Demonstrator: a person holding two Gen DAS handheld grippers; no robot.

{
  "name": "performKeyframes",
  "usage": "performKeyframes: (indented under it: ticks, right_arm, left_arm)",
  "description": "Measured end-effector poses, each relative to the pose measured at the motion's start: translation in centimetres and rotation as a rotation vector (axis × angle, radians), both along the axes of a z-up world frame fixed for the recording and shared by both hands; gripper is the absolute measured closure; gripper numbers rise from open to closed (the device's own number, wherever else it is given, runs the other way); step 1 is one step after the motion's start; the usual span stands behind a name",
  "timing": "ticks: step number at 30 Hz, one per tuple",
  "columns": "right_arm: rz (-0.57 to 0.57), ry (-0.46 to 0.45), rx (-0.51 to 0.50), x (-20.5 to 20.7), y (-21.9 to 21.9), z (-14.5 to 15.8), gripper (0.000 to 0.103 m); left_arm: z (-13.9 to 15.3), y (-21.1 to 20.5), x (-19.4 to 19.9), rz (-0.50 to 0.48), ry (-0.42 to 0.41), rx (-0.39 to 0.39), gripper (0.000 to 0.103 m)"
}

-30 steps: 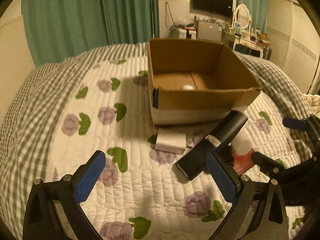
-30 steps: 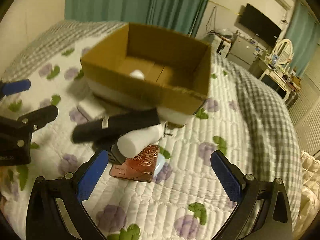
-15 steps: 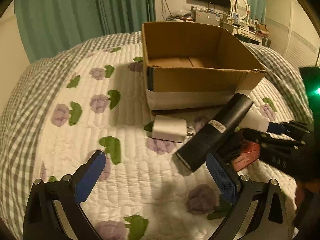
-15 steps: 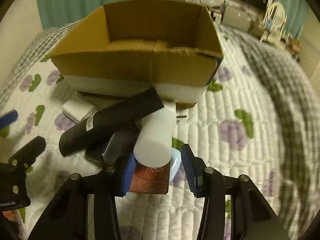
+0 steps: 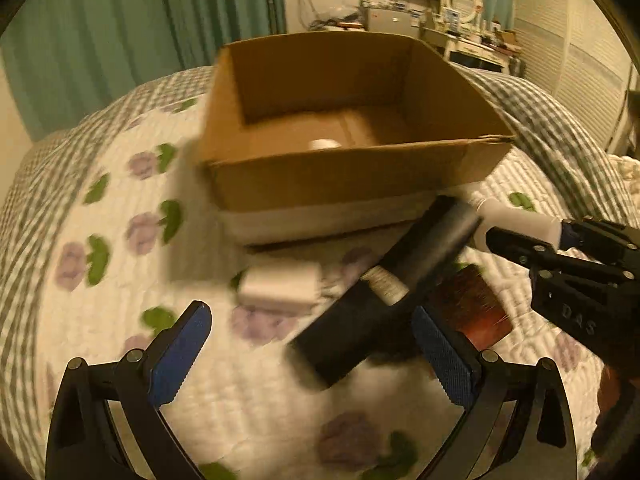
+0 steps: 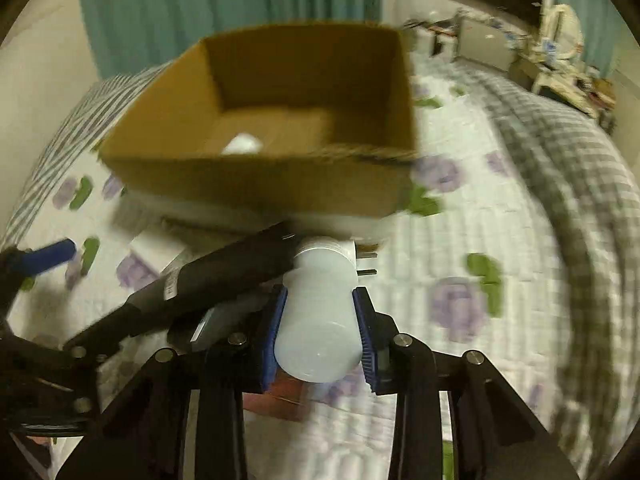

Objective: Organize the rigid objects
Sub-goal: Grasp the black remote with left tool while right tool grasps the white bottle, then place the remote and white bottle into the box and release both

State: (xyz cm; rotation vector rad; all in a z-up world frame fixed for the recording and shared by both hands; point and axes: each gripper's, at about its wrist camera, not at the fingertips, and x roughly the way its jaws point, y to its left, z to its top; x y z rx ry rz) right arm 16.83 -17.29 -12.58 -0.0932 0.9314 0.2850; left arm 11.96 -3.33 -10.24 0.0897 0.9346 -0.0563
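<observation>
My right gripper (image 6: 319, 322) had just closed on the white bottle (image 6: 320, 312), blue pads pressed against both its sides. The bottle was a plain, translucent white cylinder, flat base toward the camera, lying in the pile just in front of the cardboard box (image 6: 256, 184). My left gripper (image 5: 308, 356) stood wide open, nothing between its pads, hovering over the quilt (image 5: 120, 240).

A long black tube (image 5: 384, 292) with a white label lay slanted right beside the bottle, touching it and partly over it. Under the pile: a dark phone-like slab (image 6: 216, 320) and a reddish-brown flat case (image 5: 472, 304). A white charger (image 5: 280, 286) sat left of the tube, near the box's front wall. Inside the box was one small white thing (image 5: 325, 144), blurred.

The box's front wall stood close behind the bottle. Open quilt lay to the right of the pile and to the left of the charger. Both views were motion-blurred.
</observation>
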Motion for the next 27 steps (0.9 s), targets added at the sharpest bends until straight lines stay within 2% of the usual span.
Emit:
performKeyframes:
  ticks: [2,4,7,9,10,11,12,14,17,19,21,25,27]
  right_arm:
    - [-0.013,-0.033,-0.035,-0.4,-0.6,0.6,0.071]
    - [-0.037,-0.042,-0.027,-0.2,-1.8,1.0,0.071]
    - [-0.078,-0.022,0.041,0.6,-3.4,1.4,0.071]
    - [-0.093,-0.025,0.056,0.8,-3.9,1.9,0.071]
    - [-0.097,-0.029,0.055,0.8,-4.1,2.0,0.071]
    - [-0.100,-0.034,0.054,0.8,-4.3,2.1,0.071]
    - [-0.100,-0.035,0.058,0.8,-4.4,2.2,0.071]
    - [-0.102,-0.033,0.070,0.9,-4.4,2.1,0.071]
    - [-0.107,-0.030,0.081,0.9,-4.5,1.9,0.071]
    - [-0.104,-0.027,0.075,0.7,-4.3,1.7,0.071]
    - [-0.101,-0.031,0.073,0.5,-4.1,1.8,0.071]
    - [-0.088,-0.059,0.076,0.0,-3.9,3.0,0.071]
    - [-0.081,-0.074,0.080,-0.3,-3.8,3.9,0.071]
  left_arm:
    - [-0.3,-1.3,0.9,-0.039,0.010,0.012,0.000]
    - [-0.6,-2.1,1.7,-0.035,0.024,0.049,0.003]
    - [-0.9,-2.4,3.0,-0.051,0.048,-0.011,0.003]
    - [-1.3,-2.5,3.4,-0.059,0.064,-0.020,0.006]
    - [-1.6,-2.7,3.6,-0.071,0.077,-0.026,0.013]
    - [-1.9,-2.9,3.8,-0.082,0.094,-0.025,0.029]
    - [-2.3,-3.1,3.9,-0.097,0.117,-0.028,0.040]
    - [-2.4,-3.1,4.1,-0.111,0.126,-0.050,0.043]
    - [-1.6,-3.0,3.6,-0.117,0.109,-0.061,0.053]
    - [-0.7,-2.9,2.8,-0.120,0.083,-0.058,0.068]
    - [0.1,-3.0,2.1,-0.124,0.072,-0.061,0.077]
    - [2.3,-2.8,0.7,-0.153,0.046,-0.068,0.083]
    - [3.1,-2.8,0.1,-0.153,0.038,-0.070,0.084]
